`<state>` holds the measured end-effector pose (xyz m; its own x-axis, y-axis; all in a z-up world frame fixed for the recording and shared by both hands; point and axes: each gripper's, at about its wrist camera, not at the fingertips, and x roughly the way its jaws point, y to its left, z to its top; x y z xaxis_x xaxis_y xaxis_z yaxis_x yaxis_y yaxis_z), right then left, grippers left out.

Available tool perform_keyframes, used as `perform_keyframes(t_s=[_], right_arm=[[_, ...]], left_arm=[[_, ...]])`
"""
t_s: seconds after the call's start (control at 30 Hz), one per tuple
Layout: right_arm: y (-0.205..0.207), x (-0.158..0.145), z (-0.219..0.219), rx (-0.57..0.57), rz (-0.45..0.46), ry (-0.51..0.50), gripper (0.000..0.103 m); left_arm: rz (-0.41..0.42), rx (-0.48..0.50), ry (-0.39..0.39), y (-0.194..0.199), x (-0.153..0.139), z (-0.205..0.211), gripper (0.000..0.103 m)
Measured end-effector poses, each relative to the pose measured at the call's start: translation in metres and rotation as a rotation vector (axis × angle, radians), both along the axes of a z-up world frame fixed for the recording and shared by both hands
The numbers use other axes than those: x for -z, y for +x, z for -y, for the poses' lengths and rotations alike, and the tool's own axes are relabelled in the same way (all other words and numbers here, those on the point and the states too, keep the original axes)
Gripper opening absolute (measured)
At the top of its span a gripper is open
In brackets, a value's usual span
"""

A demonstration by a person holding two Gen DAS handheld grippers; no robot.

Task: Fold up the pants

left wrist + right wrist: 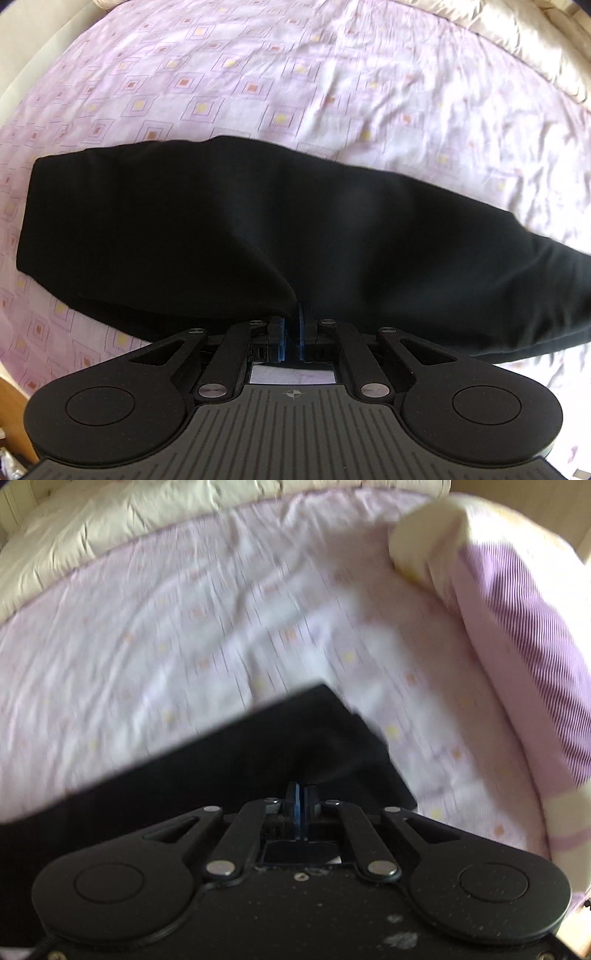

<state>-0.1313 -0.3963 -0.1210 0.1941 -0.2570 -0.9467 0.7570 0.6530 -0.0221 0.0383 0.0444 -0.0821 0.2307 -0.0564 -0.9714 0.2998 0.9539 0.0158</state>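
Black pants [258, 229] lie folded lengthwise across a pink patterned bed sheet [258, 81]. My left gripper [293, 314] is shut on the near edge of the pants, and the cloth rises into a crease at the blue pads. In the right wrist view, the other end of the pants [258, 746] lies with a squared corner toward the pillow. My right gripper [300, 794] is shut on the near edge of that end. The right view is blurred by motion.
A cream quilt [92, 528] lies bunched along the far side of the bed. A pink striped pillow [517, 635] stands at the right. A wooden edge [14, 424] shows at the lower left of the left wrist view.
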Motion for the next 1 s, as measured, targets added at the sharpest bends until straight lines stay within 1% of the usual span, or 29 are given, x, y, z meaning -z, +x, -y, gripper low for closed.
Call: perform_keyframes(t_s=[0.13, 0.27, 0.33, 0.37, 0.5, 0.7, 0.87, 1.0], right_arm=[[-0.019, 0.002, -0.002, 0.031, 0.05, 0.019, 0.003], [-0.029, 0.003, -0.003, 0.042, 0.079, 0.01, 0.003], [-0.032, 0.003, -0.002, 0.043, 0.074, 0.01, 0.003], [-0.032, 0.004, -0.001, 0.044, 0.069, 0.015, 0.003], [-0.033, 0.011, 0.002, 0.048, 0.035, 0.035, 0.003], [-0.029, 0.018, 0.0, 0.009, -0.003, 0.044, 0.003], [-0.026, 0.023, 0.003, 0.006, -0.02, 0.061, 0.003], [-0.025, 0.023, 0.003, -0.001, -0.029, 0.059, 0.003]], left_arm=[[0.019, -0.002, 0.011, -0.003, -0.002, -0.001, 0.006], [0.027, -0.001, 0.024, -0.008, -0.001, 0.001, 0.006], [0.027, -0.003, 0.032, -0.01, -0.002, 0.004, 0.007], [0.028, -0.004, 0.034, -0.006, 0.004, 0.008, 0.007], [0.031, -0.008, 0.049, -0.007, 0.007, 0.01, 0.007], [0.023, -0.024, 0.048, -0.01, 0.014, 0.008, 0.007], [-0.006, -0.068, 0.042, -0.017, 0.024, 0.002, 0.007], [-0.046, -0.072, 0.083, -0.029, 0.037, 0.0, 0.007]])
